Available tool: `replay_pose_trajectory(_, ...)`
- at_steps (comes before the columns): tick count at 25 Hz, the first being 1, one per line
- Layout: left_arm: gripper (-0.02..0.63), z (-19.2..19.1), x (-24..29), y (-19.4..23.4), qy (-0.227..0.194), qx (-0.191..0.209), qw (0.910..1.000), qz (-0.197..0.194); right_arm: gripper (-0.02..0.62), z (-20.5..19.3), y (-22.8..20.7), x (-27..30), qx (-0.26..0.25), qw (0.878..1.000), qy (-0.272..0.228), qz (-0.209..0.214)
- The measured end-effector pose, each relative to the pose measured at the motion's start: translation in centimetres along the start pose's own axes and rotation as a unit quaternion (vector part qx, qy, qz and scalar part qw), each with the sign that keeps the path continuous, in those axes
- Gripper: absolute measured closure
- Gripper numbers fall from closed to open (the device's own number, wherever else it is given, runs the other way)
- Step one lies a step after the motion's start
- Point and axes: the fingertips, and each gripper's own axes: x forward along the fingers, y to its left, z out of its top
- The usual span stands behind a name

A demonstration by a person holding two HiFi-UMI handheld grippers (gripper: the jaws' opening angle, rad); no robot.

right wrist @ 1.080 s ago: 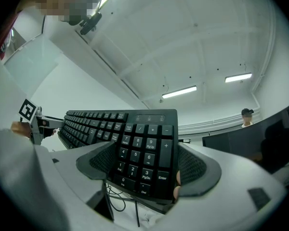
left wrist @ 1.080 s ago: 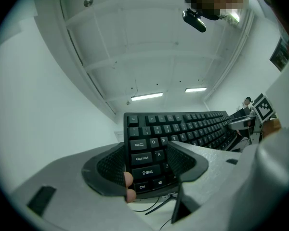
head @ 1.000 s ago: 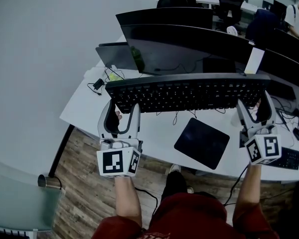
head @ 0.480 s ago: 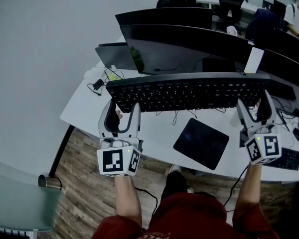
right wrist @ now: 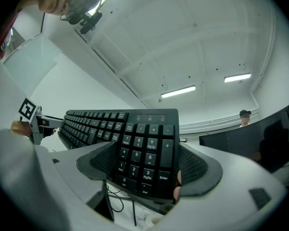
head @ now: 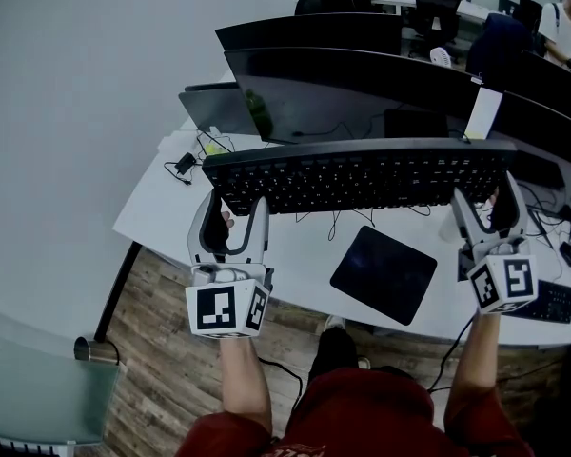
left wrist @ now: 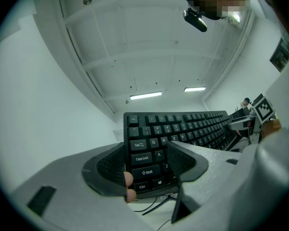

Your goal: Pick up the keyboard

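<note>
Across the last second almost nothing was altered. The white desk (head: 162, 208) was seen in the same place in the head view, and the row of dark monitors (head: 362, 89) behind it was framed much as before. The black keyboard (head: 357, 174) was kept at the same height in front of the monitors, with only a slight drift of the scene noted. It was judged to be raised clear of the desk, since its cable was seen dangling beneath it. The pick-up was therefore taken to be essentially done, and the load merely held steady. The dark mouse pad (head: 383, 274) was left lying flat on the desk below.

The left gripper (head: 234, 209) was closed onto the keyboard's left end. In the left gripper view, the Tab, Caps Lock and Shift keys were framed between the jaws, which were set at a moderate gap. The right gripper (head: 486, 203) was clamped likewise onto the right end, and the number pad was seen between its jaws. The keyboard was thus carried between both grippers.
</note>
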Motion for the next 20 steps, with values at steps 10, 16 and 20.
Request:
replay_pose_trajectory(10,0.330,-0.18,0.17,0.01,0.003,-0.001,1.0000,-0.001,0.198,-0.14,-0.03,0.12,0.000,1.000,0.003,-0.001)
replay_pose_trajectory(16,0.330,-0.26,0.15,0.00,0.005,-0.002,1.0000,-0.001,0.198,-0.11,-0.01,0.08,-0.001,1.000,0.004,-0.002)
replay_pose_trajectory(20,0.330,-0.28,0.25,0.01,0.005,-0.001,1.0000,-0.001,0.198,-0.25,-0.13,0.10,-0.002,1.000,0.004,-0.003)
